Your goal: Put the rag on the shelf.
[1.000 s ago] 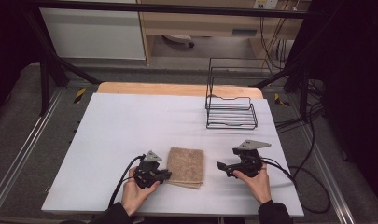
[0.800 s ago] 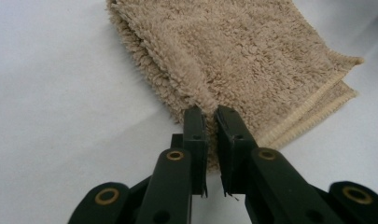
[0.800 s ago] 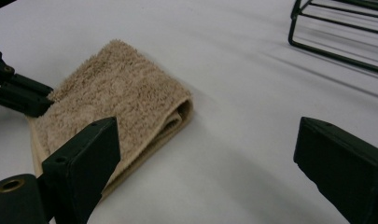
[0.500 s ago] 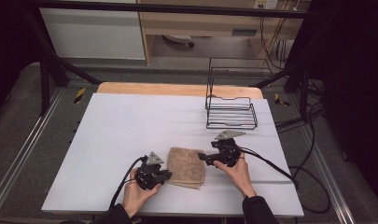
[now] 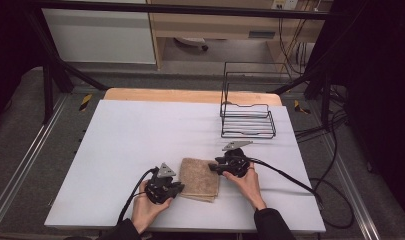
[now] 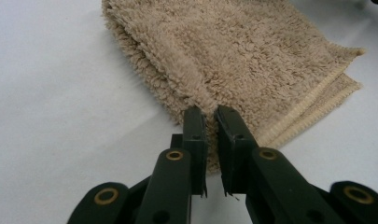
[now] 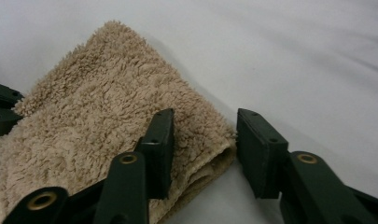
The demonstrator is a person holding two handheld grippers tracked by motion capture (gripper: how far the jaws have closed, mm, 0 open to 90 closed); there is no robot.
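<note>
The towel (image 5: 200, 178) is lying folded near the table's (image 5: 140, 135) front edge — soft, light, floppy, likely to sag from any single pinch, so corners or the folded edge look like the best holds. The left gripper (image 6: 211, 122) is clamping a corner. The right gripper (image 7: 203, 140) is straddling the opposite corner, jaws just closing, pads not yet pinching. The wire rack (image 5: 247, 120) is standing well behind.

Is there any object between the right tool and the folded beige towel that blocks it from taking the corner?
Nothing visible blocks it. The right tool already straddles a corner of the folded beige terry towel, its jaws just closing. The left tool pinches another corner. The black wire rack stands farther off.
</note>
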